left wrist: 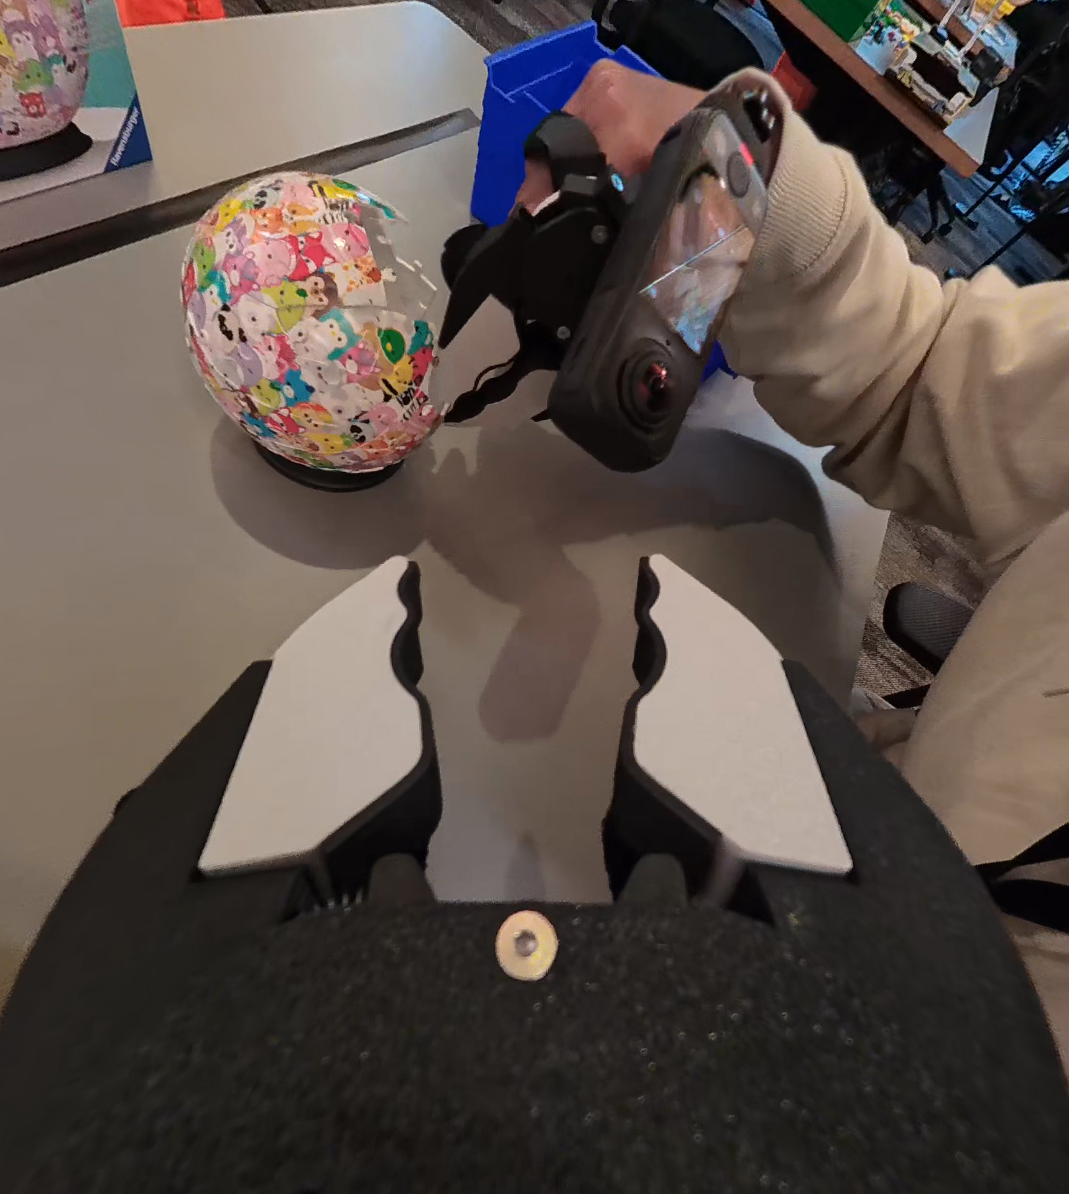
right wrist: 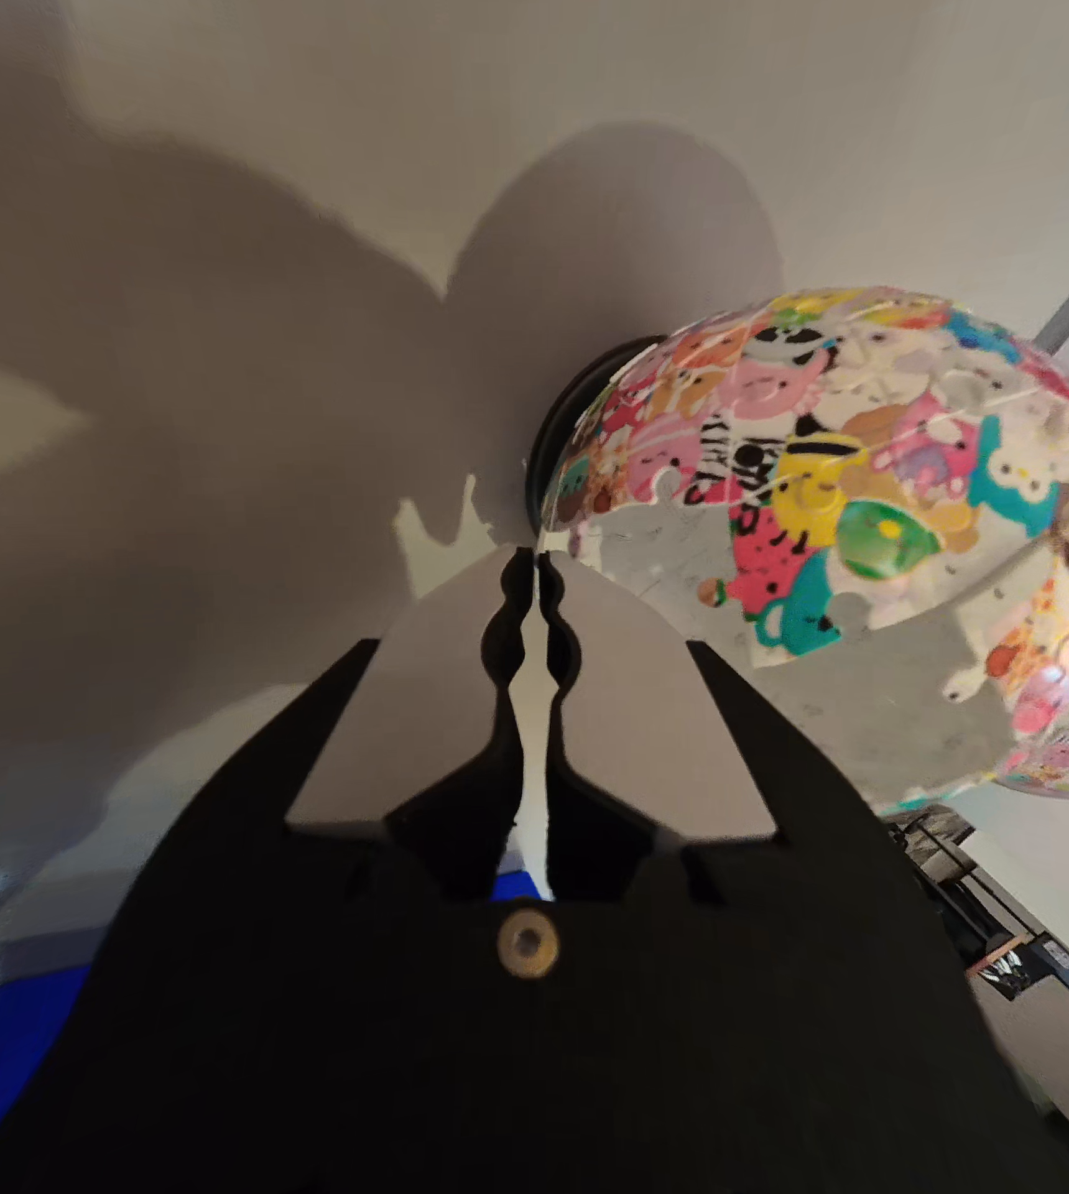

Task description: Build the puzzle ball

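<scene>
From the left wrist view the left claw [left wrist: 528,581] hangs wide and empty while the puzzle ball [left wrist: 309,320] sits on its stand mid-table, and from the right wrist view the right claw [right wrist: 533,557], pinched on a thin white piece [right wrist: 535,801], should ease into the ball's gap squarely.

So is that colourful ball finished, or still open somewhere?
Still open. The puzzle ball, sitting on its black stand, has a jagged gap on the side facing the right gripper, showing its plain inner surface.

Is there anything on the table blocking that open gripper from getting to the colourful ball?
Nothing visible: only bare grey table lies between the open left gripper and the puzzle ball. The right gripper is at the ball's open side, off that path.
</scene>
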